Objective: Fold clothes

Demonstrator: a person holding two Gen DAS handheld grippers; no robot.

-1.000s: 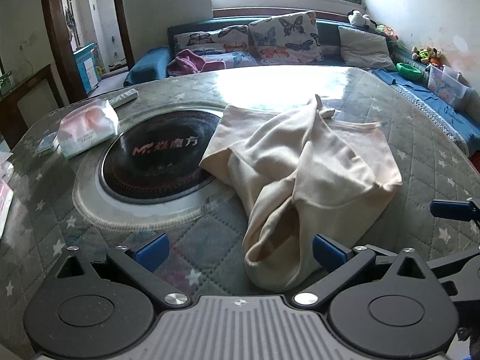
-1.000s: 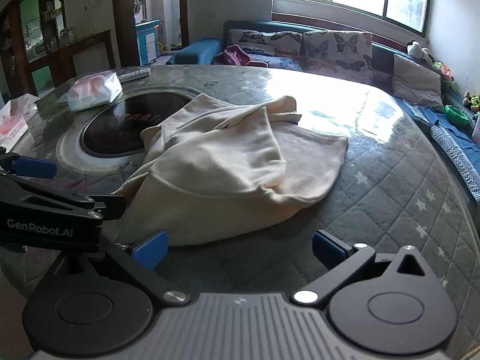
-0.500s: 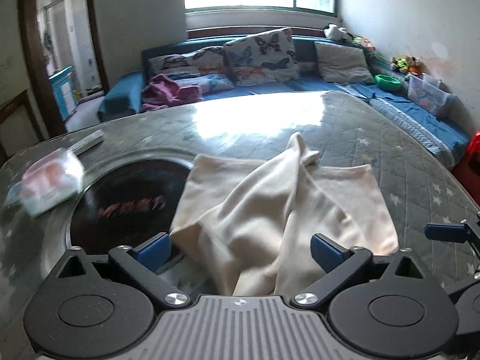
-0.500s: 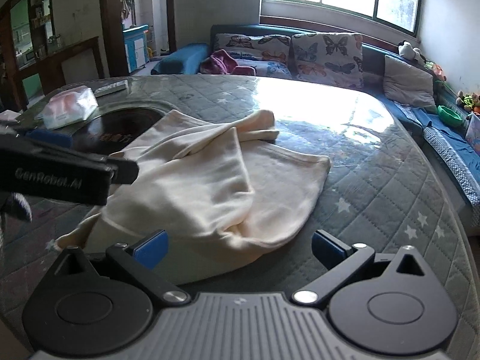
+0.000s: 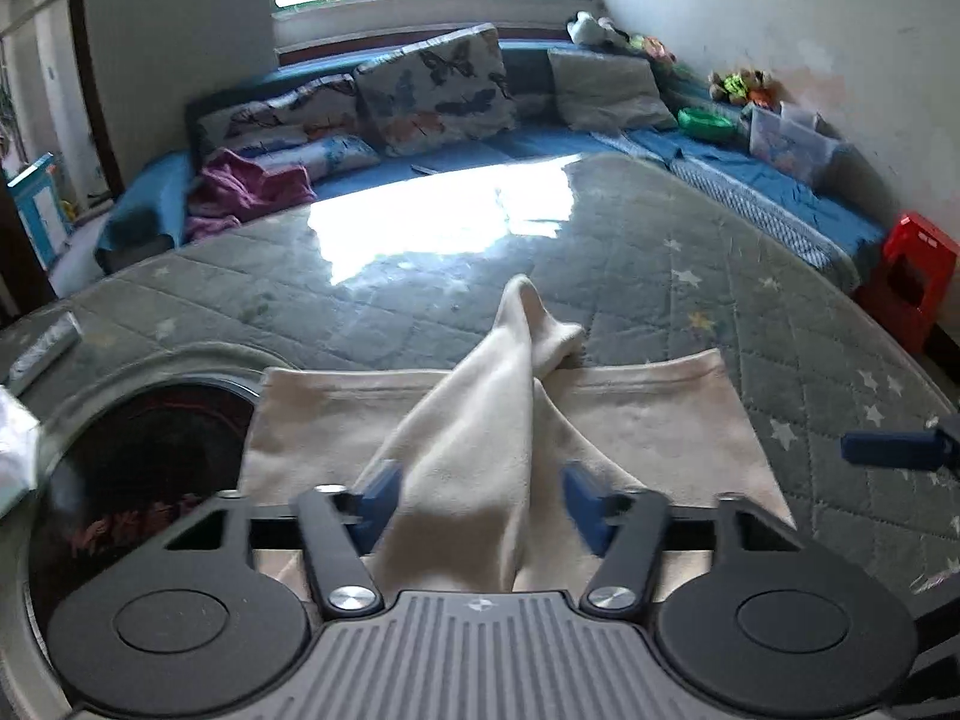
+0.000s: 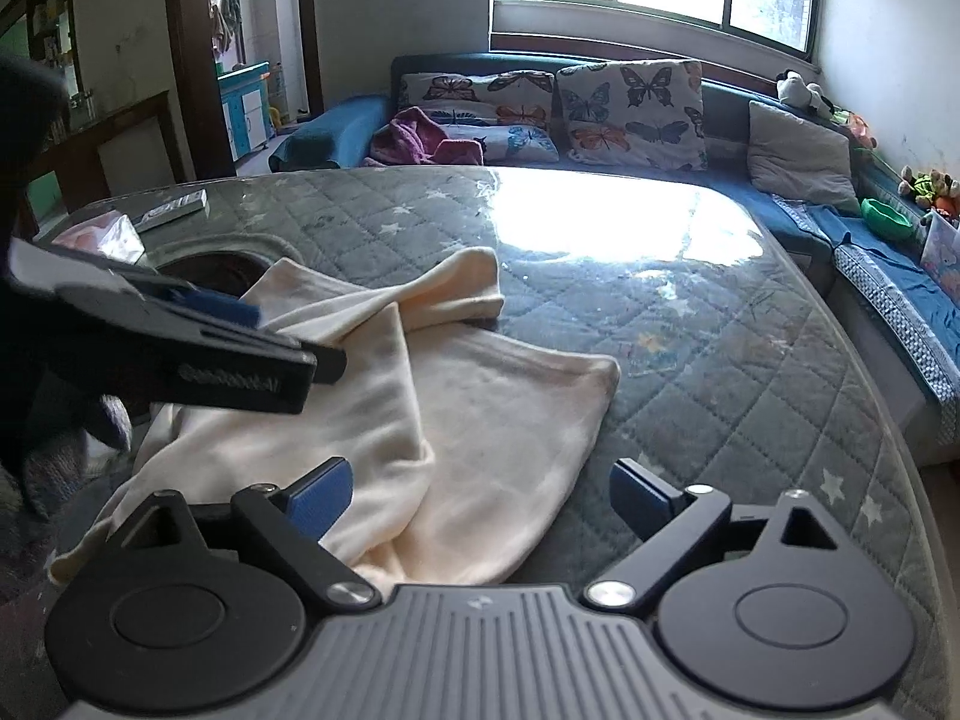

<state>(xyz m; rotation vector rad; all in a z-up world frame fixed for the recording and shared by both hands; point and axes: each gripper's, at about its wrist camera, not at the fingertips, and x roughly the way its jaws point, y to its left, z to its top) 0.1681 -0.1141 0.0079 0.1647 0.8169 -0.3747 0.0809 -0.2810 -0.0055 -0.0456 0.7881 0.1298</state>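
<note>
Cream garment (image 5: 498, 450): its near end passes out of sight beneath the left gripper (image 5: 477, 501) body, so whether the blue pads (image 5: 377, 498) press the raised fold between them cannot be told; the jaws have just been closing. Dark round inset (image 5: 138, 480) in the bench, left of that gripper: partly covered by the garment, its red lettering blurred past reading. Seen from the right gripper (image 6: 480, 495), the left gripper's body hides the garment's left portion, and a white packet (image 6: 105, 237) beyond it shows only in part.

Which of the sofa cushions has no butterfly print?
The plain grey cushion, at the right end of the row beside the upright butterfly cushion; the others all carry butterflies.
</note>
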